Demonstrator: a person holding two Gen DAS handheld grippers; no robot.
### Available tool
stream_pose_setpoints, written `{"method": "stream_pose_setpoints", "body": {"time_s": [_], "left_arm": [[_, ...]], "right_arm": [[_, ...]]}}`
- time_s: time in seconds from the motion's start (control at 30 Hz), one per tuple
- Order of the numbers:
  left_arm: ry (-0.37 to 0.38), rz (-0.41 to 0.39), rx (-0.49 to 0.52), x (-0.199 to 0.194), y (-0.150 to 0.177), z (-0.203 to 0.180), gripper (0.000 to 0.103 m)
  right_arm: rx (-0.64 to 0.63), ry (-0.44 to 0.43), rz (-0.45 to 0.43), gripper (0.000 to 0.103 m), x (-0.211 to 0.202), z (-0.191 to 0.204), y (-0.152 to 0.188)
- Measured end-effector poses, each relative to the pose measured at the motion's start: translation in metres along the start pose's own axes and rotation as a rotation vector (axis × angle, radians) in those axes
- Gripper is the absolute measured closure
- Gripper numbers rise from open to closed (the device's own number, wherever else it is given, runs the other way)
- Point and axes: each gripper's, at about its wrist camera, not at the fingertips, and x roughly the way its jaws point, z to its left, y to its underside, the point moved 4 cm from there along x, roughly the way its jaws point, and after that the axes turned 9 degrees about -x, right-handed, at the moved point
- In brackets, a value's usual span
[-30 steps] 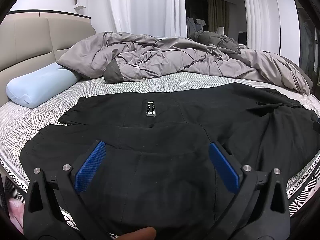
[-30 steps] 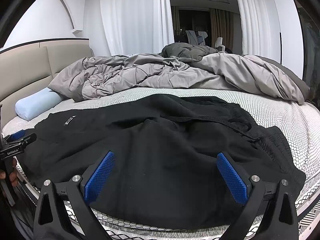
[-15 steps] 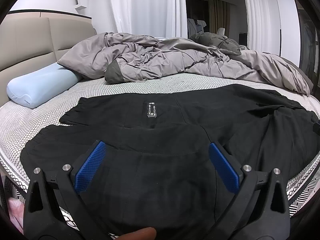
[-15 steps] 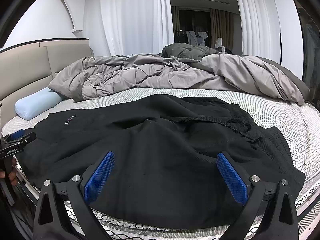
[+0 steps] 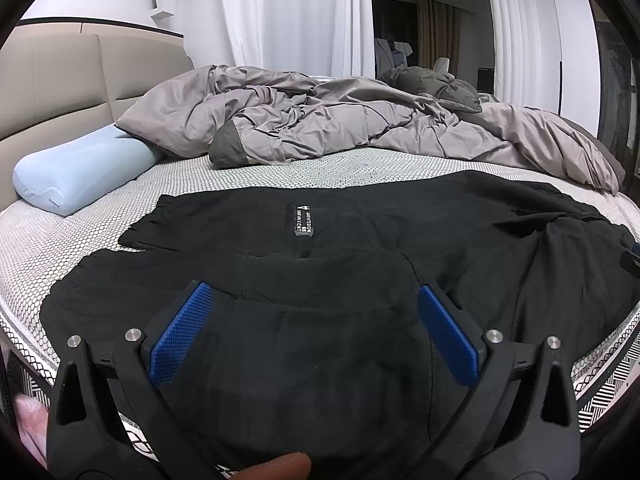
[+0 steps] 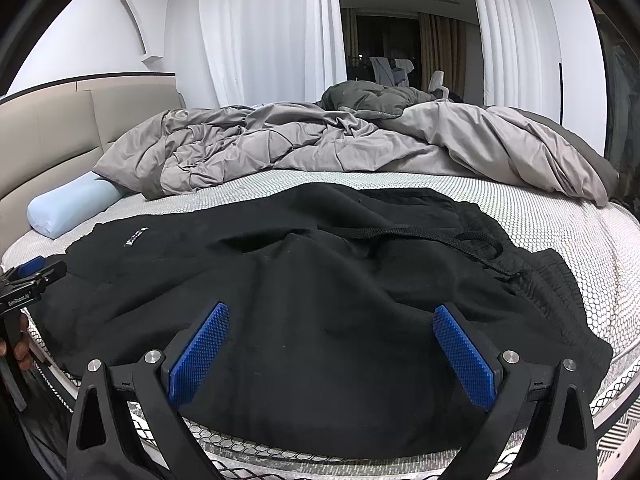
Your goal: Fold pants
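Black pants (image 5: 320, 264) lie spread across the near side of the bed, legs to the left, with a small white-lettered label (image 5: 303, 220). In the right wrist view the pants (image 6: 320, 280) show the waistband and a black drawstring (image 6: 440, 236) at the right. My left gripper (image 5: 314, 320) is open and empty above the near leg's edge. My right gripper (image 6: 332, 344) is open and empty above the near edge by the waist. The left gripper also shows at the left edge of the right wrist view (image 6: 28, 280).
A rumpled grey duvet (image 5: 340, 124) covers the far half of the bed. A light blue pillow (image 5: 76, 176) lies at the left by the beige headboard (image 5: 72, 80). The white dotted mattress (image 6: 560, 224) shows around the pants. White curtains (image 6: 272, 32) hang behind.
Both grippers have shifted very slightly; the views are almost the same. The pants have not moved and both grippers stay open.
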Motion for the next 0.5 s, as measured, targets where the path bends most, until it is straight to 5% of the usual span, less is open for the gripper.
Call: {"method": "stream_pose_setpoints", "body": {"time_s": [0.5], "left_arm": [[0.0,-0.016,-0.02,-0.011,-0.009,0.011,0.001]], "right_arm": [[0.023,-0.001,-0.025,0.0,-0.002,-0.01,-0.003]]}}
